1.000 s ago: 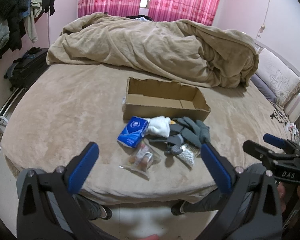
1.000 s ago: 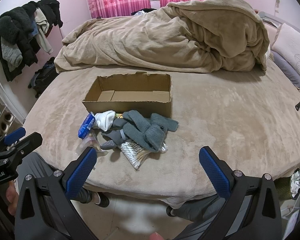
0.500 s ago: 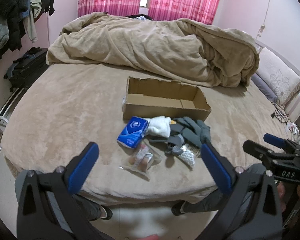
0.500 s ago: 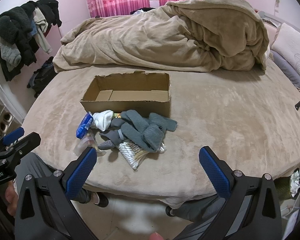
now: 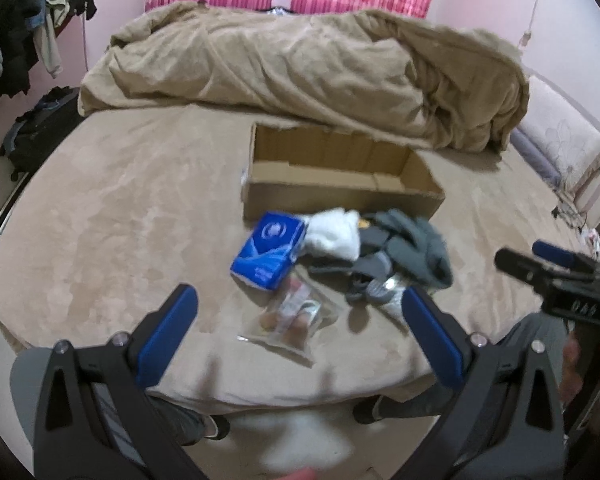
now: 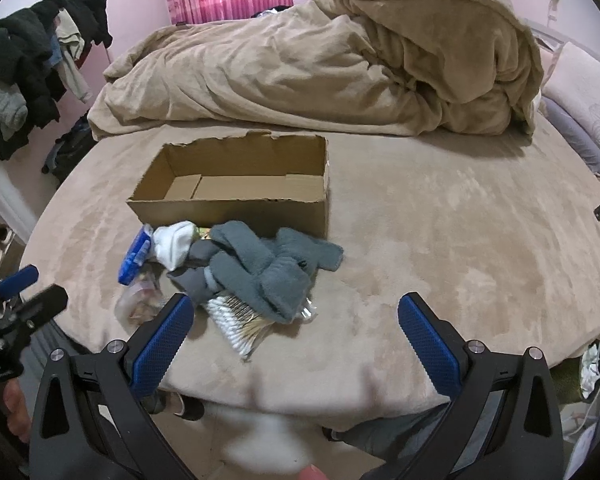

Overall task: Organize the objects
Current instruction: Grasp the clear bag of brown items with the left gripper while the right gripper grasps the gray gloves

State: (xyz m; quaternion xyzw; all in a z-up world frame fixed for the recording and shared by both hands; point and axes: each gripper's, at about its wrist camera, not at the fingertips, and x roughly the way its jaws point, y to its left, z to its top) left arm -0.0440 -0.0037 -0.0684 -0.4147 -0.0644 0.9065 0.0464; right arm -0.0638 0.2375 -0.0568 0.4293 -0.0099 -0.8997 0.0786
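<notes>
Left gripper (image 5: 300, 322) open; right gripper (image 6: 296, 326) open; labels unreadable

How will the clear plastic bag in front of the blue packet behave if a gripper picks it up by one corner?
The clear plastic bag will probably sag and fold, since its film looks thin and wrinkled. The small items inside would likely slide to the low end. It also looks glossy, so it may slip between the left gripper pads unless pinched well in from the edge.
</notes>
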